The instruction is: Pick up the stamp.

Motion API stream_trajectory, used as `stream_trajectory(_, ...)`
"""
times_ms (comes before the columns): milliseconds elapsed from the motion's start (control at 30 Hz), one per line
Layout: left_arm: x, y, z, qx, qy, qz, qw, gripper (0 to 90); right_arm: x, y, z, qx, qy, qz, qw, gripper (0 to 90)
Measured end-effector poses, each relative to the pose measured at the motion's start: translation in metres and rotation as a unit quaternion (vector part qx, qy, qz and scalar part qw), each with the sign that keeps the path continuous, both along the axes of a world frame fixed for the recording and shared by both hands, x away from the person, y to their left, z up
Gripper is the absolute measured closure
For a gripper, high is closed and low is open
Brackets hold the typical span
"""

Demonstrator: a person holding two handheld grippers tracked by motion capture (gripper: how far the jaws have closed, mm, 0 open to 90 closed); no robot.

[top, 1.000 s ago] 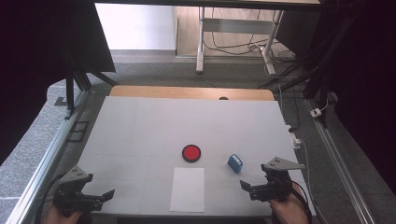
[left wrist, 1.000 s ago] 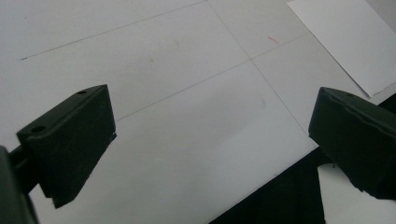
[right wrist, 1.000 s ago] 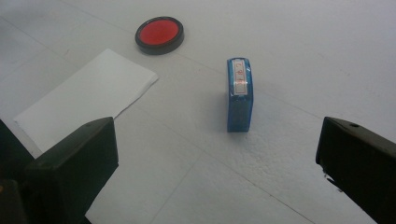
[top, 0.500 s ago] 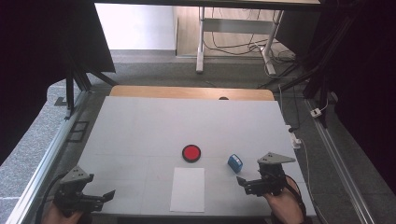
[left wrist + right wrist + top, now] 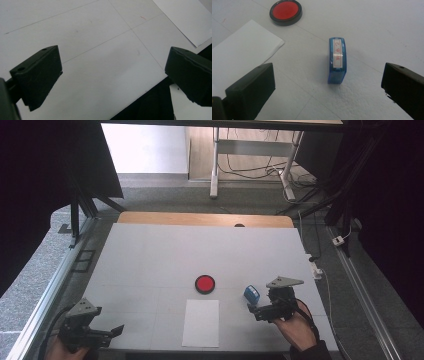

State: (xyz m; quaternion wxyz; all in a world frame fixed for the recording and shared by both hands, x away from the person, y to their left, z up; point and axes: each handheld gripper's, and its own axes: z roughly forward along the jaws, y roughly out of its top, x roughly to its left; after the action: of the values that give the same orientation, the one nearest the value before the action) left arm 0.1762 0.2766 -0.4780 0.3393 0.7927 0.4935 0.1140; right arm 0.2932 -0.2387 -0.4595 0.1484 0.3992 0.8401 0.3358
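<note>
From the high view, the blue stamp [image 5: 251, 294] stands on the white table [image 5: 160, 255], right of the red ink pad [image 5: 205, 283] and just above the white sheet of paper [image 5: 201, 322]. The right gripper [image 5: 256, 311] sits just below it, not touching. The left gripper [image 5: 112, 332] hangs at the table's near left corner, well apart, bare tabletop all around.

Left gripper view: jaws spread wide, holding nothing, the table's near edge beneath them.

Right gripper view: the stamp is a narrow translucent blue block with a red-lettered white label on top, standing between the wide-open, empty jaws and a little beyond them, clear room either side.
</note>
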Motion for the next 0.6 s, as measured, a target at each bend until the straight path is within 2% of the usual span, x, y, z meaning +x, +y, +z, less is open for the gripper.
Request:
stream_trajectory(300,0.000,0.000,0.000,0.001,0.000,0.001,1.0000,1.2,0.014,0.006,-0.006,-0.012,0.006,0.006,0.9999,0.0)
stream_trajectory(600,0.000,0.000,0.000,0.001,0.002,0.000,1.0000,1.2,0.032,0.013,-0.016,-0.039,0.007,0.005,0.9992,0.0)
